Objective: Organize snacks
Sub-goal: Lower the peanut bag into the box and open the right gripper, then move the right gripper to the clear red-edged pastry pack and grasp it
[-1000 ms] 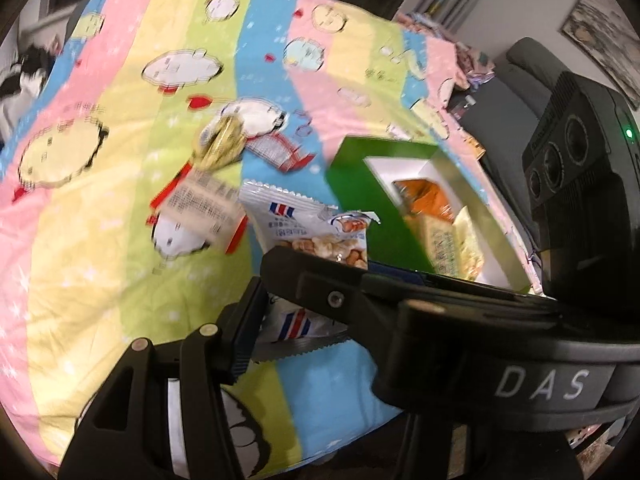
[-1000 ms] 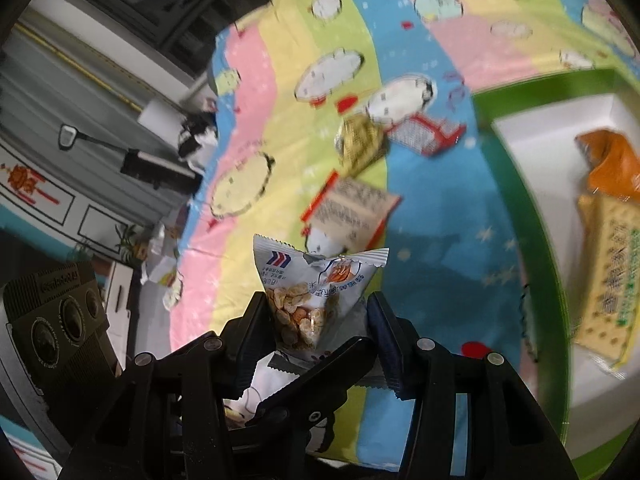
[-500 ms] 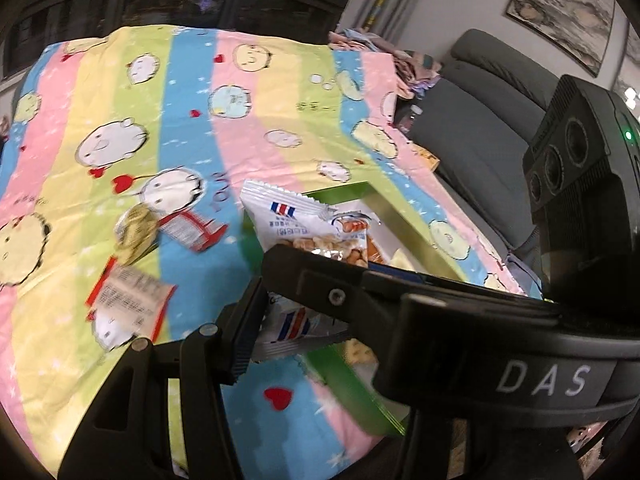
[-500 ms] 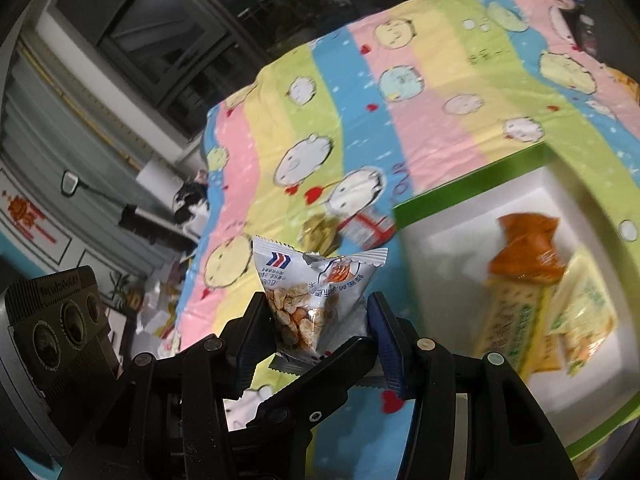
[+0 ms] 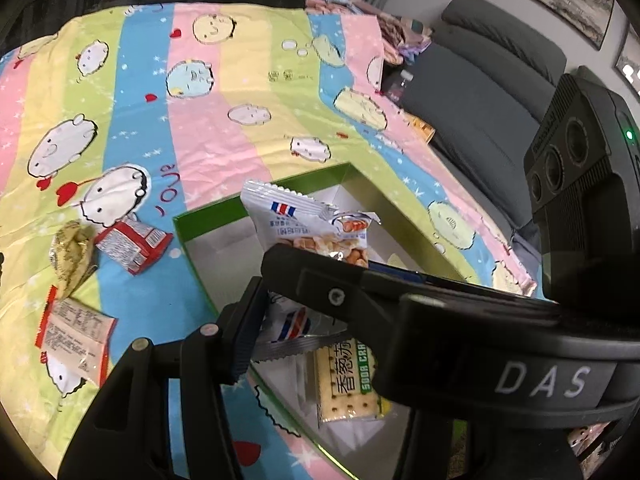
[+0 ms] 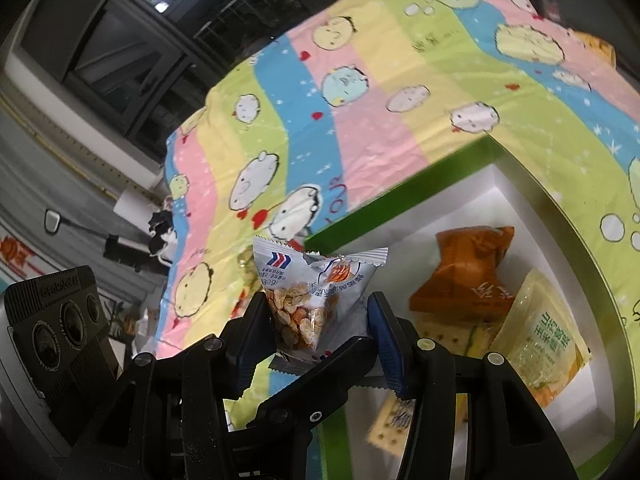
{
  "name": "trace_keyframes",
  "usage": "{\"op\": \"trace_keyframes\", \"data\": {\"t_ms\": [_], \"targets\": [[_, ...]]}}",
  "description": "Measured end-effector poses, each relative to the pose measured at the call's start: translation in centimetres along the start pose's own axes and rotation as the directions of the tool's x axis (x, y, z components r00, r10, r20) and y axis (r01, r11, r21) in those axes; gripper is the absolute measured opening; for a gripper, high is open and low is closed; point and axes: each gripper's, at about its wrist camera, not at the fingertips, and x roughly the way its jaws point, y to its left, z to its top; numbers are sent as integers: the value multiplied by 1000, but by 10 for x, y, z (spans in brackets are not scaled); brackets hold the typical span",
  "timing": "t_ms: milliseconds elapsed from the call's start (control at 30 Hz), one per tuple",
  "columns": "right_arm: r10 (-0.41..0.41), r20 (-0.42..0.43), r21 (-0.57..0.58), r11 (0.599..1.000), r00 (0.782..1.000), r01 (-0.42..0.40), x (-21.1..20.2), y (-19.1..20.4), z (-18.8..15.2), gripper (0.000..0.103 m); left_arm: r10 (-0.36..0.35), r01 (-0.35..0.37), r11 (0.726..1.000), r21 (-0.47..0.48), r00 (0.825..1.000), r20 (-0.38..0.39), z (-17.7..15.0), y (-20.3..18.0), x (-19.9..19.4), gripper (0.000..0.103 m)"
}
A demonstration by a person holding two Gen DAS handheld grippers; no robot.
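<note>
Two wrist fisheye views, both angled down over the striped cloth [image 5: 224, 92] toward the green box [image 5: 182, 226].

The left wrist camera looks forward past the right gripper [image 5: 280, 280], which crosses its near foreground. The right wrist camera looks along its own fingers, close above the green box [image 6: 400, 200]. Both views share the nut packet [image 6: 316, 292], the box interior and the cloth's far edge.

The cloth [image 5: 224, 128] is striped in pink, yellow, green and blue, with white cartoon figures and red hearts. The box [image 6: 400, 196] is green outside and white inside. The held packet [image 6: 316, 296] is silver-white with a red and blue emblem. An orange packet [image 6: 468, 272] and a red one [image 5: 132, 246] are seen.
</note>
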Motion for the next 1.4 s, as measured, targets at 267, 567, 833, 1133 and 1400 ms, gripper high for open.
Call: {"op": "trace_keyframes", "data": {"t_ms": [267,567,833,1133,1400], "targets": [[11,-51,57,998,999,-8,23,-24,1,53,25,-26,999,-21,998,-62,-4,6,29,51],[-9,-77,94,995,997,16,35,-34,0,53,24,-28,999,-37,995,-97,-6,9,41,50],[-75,-21,67,995,997,76,20,-29,-2,64,16,-20,998,-54,997,-79,-8,12,23,59],[-179,76,-25,983,981,182,-9,6,-14,77,74,-72,992,-101,997,17,-22,39,-39,76],[-165,70,-145,974,984,174,0,55,-25,77,179,-156,941,-300,982,52,-44,109,-79,81]]}}
